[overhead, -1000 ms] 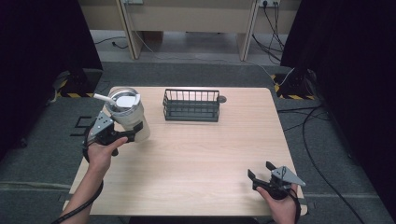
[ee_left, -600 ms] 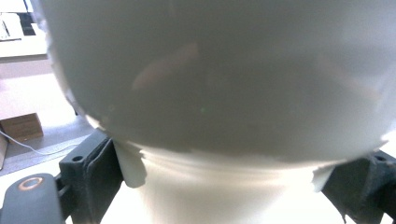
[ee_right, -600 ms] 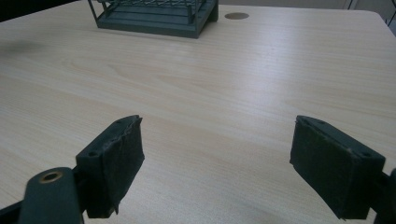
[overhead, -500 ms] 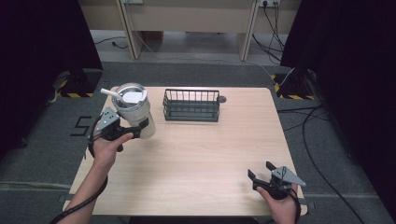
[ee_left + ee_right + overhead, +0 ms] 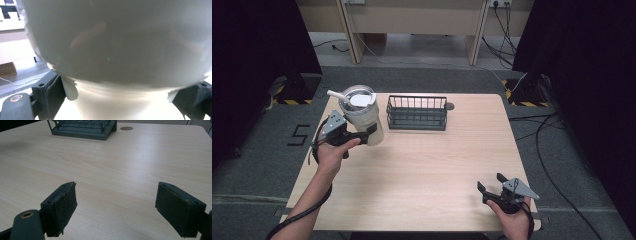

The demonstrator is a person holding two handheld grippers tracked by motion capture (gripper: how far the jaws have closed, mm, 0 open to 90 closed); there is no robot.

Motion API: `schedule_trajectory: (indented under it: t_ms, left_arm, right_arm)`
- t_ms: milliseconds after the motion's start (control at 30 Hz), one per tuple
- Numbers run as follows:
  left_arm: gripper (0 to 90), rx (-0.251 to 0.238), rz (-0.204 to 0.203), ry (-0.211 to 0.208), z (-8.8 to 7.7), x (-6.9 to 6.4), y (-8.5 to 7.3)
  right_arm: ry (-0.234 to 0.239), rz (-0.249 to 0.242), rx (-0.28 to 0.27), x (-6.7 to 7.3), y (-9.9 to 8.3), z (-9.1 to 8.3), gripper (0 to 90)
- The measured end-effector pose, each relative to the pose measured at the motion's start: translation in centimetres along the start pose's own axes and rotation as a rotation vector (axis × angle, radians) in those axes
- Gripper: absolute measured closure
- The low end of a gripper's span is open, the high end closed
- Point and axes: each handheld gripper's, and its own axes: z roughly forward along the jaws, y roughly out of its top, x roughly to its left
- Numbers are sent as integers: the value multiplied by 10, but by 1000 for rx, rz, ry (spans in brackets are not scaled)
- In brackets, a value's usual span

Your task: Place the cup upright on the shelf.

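Note:
A white tumbler with a clear lid and a white straw is at the table's far left, just left of the black wire basket. My left gripper is shut on the tumbler's lower body, which looks slightly tilted. In the left gripper view the tumbler bulges wide above the jaws, which press on both sides of its narrower base. My right gripper rests open near the table's front right corner. In the right gripper view it has bare wood between its pads.
The wooden table has a round cable hole beside the basket's right end. The basket stands far ahead in the right gripper view. Grey carpet and cables surround the table.
My left gripper has carried the tumbler a little to the right, closer to the basket. The right gripper has stayed where it was.

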Motion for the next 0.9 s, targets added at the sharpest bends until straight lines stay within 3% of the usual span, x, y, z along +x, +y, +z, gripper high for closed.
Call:
schedule_trajectory:
  t_ms: [67,100,667,900]
  left_arm:
    - [103,-4,16,6,2,0,2]
    - [103,1,0,-6,3,-1,2]
    - [103,4,26,-18,23,-6,10]
    - [103,9,24,-42,33,-11,14]
  right_arm:
    - [1,0,0,0,0,0,176]
    - [1,0,0,0,0,0,176]
    - [0,4,1,0,0,0,176]
    - [-1,3,0,0,0,0,176]
